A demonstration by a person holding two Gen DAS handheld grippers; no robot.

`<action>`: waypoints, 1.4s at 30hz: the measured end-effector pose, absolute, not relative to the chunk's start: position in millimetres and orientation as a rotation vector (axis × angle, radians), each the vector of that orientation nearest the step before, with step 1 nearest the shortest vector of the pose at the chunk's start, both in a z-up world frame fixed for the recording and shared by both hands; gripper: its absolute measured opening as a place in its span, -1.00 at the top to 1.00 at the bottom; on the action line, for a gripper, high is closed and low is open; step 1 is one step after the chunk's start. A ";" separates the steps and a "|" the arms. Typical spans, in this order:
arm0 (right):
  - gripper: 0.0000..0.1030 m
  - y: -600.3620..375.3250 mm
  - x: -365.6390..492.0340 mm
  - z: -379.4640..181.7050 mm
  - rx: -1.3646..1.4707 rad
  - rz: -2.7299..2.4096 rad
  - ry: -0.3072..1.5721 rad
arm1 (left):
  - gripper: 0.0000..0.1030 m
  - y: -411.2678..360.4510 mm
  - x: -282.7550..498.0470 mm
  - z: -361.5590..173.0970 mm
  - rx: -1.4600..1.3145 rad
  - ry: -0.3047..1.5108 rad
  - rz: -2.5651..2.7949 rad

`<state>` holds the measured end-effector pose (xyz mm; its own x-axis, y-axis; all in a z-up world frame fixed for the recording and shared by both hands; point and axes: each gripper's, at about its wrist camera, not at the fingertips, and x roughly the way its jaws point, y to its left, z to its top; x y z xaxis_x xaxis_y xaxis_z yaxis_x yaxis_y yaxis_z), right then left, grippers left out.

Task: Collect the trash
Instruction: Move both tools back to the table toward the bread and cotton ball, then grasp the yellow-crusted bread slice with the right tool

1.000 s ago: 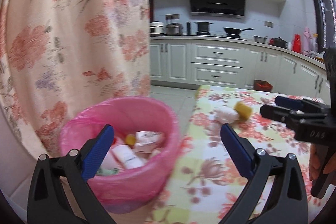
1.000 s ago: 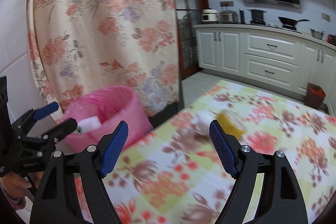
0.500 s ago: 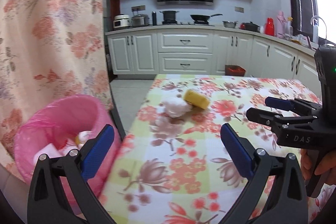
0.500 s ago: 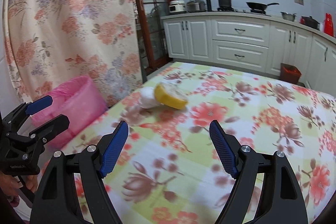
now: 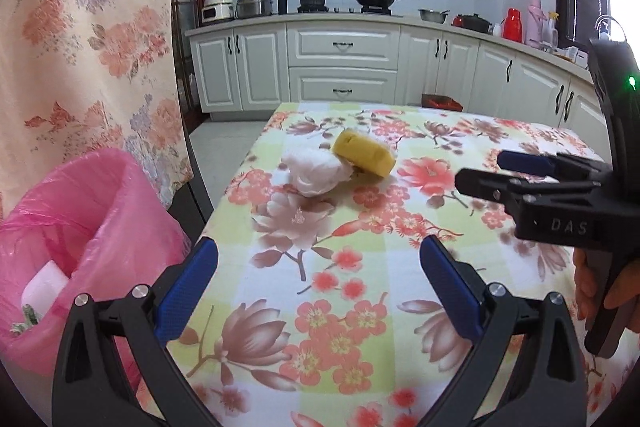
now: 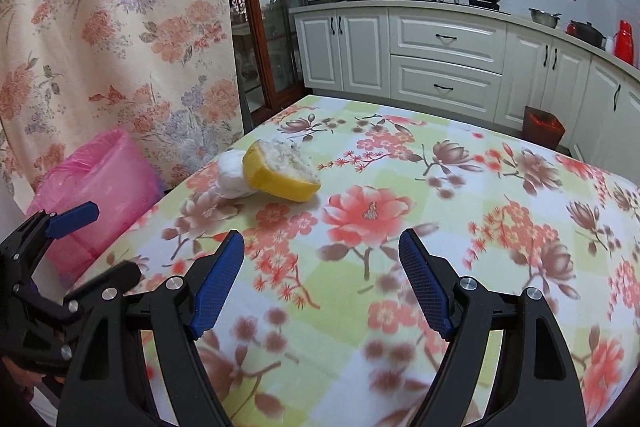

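Nearest: left gripper (image 5: 318,289) and right gripper (image 6: 320,283), both with jaws apart and nothing between them, now swung off the pink-lined bin (image 5: 80,227) to face the table (image 5: 360,307). Bin: beside the table's left edge, already holding scraps. Beyond, near the table's far left corner: white crumpled tissue (image 5: 316,171) touching a yellow peel piece (image 5: 364,157), both uncollected. Judgement: a drop looks finished; these two come next.

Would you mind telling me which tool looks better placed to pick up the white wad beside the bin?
Probably the left tool: open and empty, it points at the white wad, with the pink bin on its side.
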<state>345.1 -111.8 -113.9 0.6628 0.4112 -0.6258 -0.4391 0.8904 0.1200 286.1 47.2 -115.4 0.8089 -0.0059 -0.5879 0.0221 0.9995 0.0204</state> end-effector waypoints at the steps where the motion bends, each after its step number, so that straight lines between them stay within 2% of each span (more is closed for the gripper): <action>1: -0.46 -108.7 349.6 -115.2 -0.049 0.485 0.703 | -0.90 48.2 287.2 -117.0 0.025 0.632 -0.014; 12: -0.46 -63.2 395.4 -129.6 -0.154 0.556 0.769 | -0.90 56.2 295.0 -127.2 0.024 0.669 -0.020; 25: -0.46 -32.6 432.0 -135.6 -0.227 0.564 0.762 | -0.90 63.3 303.9 -129.2 -0.002 0.691 -0.040; 26: -0.36 -31.6 432.7 -136.1 -0.234 0.566 0.759 | -0.90 63.6 306.9 -128.7 -0.007 0.692 -0.039; 27: -0.05 -31.1 433.3 -136.5 -0.232 0.582 0.762 | -0.90 63.5 310.5 -128.6 -0.010 0.695 -0.038; 28: 0.07 -31.2 434.3 -136.6 -0.230 0.596 0.768 | -0.90 61.7 312.0 -129.0 -0.011 0.699 -0.036; 33: 0.50 -43.7 431.2 -127.3 -0.212 0.594 0.727 | -0.90 62.9 324.9 -128.3 -0.034 0.703 -0.034; 42: 0.59 -93.4 414.9 -120.5 -0.115 0.521 0.697 | -0.89 54.5 372.0 -125.9 -0.068 0.710 0.019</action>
